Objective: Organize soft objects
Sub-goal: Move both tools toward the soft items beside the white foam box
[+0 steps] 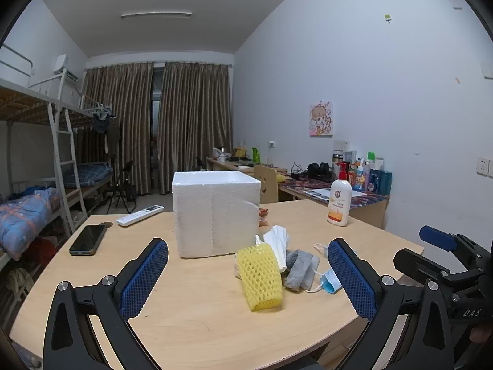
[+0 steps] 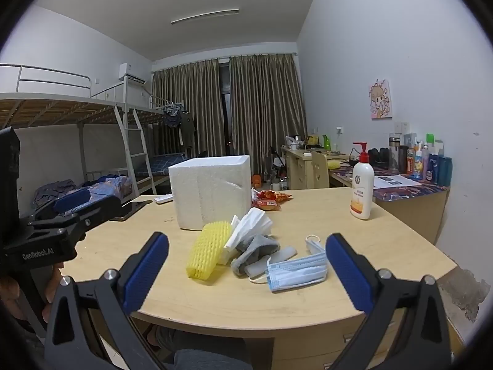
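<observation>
Lettering "CenRobot.AI" marks left tongs (image 2: 72,199) (jaws wide, empty).

Yellow foam net (image 2: 208,251), white tissues (image 2: 251,226), grey sock (image 2: 252,251) and blue mask (image 2: 297,271) lie heaped, touching, beside upright foam box (image 2: 211,192).

A: Centre frame, a white foam box (image 1: 215,212), and below it a bright yellow net sleeve (image 1: 260,276) with a diamond mesh!

B: Grey sock (image 2: 254,251), pale blue mask (image 2: 297,271), all on a light wood tabletop (image 2: 308,302). Brown curtains (image 2: 243,104) at the back.
</observation>
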Demonstrator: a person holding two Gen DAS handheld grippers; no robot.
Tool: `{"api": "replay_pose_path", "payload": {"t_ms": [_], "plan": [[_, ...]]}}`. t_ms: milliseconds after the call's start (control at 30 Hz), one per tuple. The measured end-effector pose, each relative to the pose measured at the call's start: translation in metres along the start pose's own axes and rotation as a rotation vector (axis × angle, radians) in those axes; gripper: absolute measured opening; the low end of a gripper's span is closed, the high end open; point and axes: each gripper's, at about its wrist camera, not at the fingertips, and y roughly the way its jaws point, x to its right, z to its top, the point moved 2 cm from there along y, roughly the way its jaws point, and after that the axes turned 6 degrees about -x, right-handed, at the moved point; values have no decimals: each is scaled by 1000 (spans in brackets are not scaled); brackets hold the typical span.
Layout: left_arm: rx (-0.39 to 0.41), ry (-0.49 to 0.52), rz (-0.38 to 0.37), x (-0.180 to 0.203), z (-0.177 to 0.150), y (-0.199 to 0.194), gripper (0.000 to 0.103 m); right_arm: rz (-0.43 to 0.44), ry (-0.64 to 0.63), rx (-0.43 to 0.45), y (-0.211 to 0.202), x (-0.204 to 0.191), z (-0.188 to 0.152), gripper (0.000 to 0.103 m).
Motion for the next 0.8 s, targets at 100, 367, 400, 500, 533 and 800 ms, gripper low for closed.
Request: {"api": "replay_pose_path", "payload": {"t_ms": [100,367,400,500,533,800], "plan": [[-5,3,1,0,0,1,103,-4,-5,0,0,-1,-1,103],[-16,-13,-11,-2,-1,4,103,-3,-6,2,-1,2,3,103],[-18,-14,-13,-2,-2,4,103,0,-6,1,-1,2,3,103],[-23,-12,-14,-2,-1,6,103,0,-8,0,-1,2,3,103],[-23,-13,-15,-2,-1,6,103,1,-8,-3,0,1,3,103],[-49,-17,-26,-3,-1,17,103,5,4,-22,12,6,4,103]]}}
